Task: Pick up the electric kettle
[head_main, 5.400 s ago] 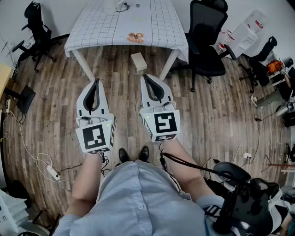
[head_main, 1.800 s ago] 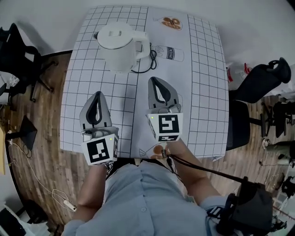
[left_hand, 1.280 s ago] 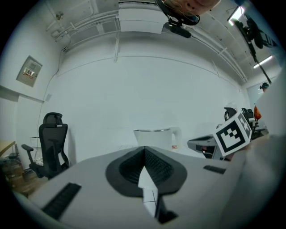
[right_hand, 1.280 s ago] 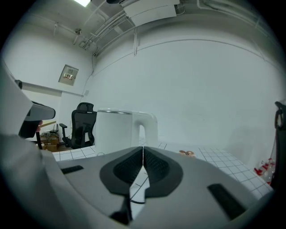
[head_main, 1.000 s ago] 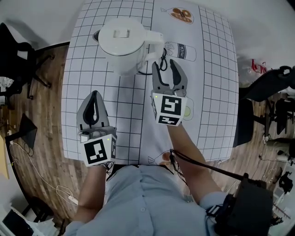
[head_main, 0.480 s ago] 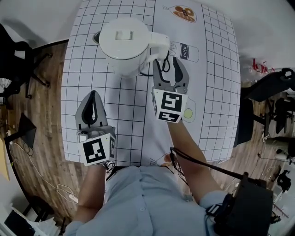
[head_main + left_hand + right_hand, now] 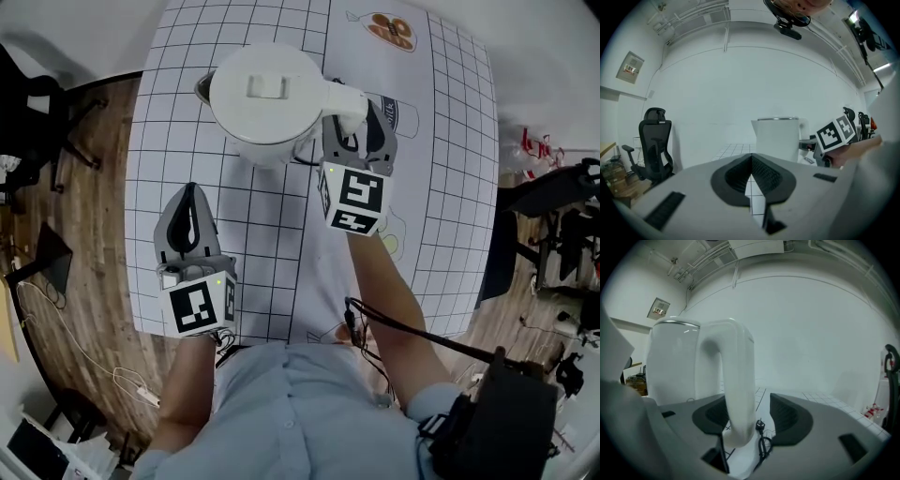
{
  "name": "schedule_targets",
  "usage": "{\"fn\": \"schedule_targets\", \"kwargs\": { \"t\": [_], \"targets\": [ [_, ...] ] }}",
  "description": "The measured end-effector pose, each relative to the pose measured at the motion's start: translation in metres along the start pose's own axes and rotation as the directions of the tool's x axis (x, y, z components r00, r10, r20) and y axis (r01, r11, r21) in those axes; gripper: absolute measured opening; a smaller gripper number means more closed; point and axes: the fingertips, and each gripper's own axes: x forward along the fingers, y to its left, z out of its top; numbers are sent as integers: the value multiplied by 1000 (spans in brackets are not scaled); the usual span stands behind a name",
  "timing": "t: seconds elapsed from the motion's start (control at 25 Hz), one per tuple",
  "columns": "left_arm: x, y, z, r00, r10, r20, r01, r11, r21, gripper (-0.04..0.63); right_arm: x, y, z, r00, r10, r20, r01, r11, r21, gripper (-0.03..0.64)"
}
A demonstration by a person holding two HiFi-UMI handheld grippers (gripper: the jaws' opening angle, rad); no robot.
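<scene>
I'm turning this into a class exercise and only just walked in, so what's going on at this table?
A person with a gripper in each hand is going for the white electric kettle standing on the grid-patterned table. The right gripper is at the kettle's handle, which sits between its open fingers, not yet clamped. The left gripper is over the near part of the table, fingers together and empty. The kettle's power cord lies beside it.
</scene>
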Motion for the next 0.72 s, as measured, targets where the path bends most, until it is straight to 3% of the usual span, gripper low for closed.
{"fn": "schedule_targets", "kwargs": {
  "t": [0.4, 0.6, 0.72],
  "targets": [
    [18, 1, -7, 1000, 4, -23, -4, 1000, -17, -2, 25, 2, -2, 1000, 16, -18, -16, 1000, -13, 223],
    [19, -1, -10, 1000, -2, -29, 1, 1000, -18, -2, 24, 8, 1, 1000, 3, 2, -3, 999, -38, 52],
    [16, 1, -12, 999, 0, -32, -1, 1000, -19, -2, 23, 7, 1, 1000, -15, 8, 15, 999, -31, 26]
  ]
}}
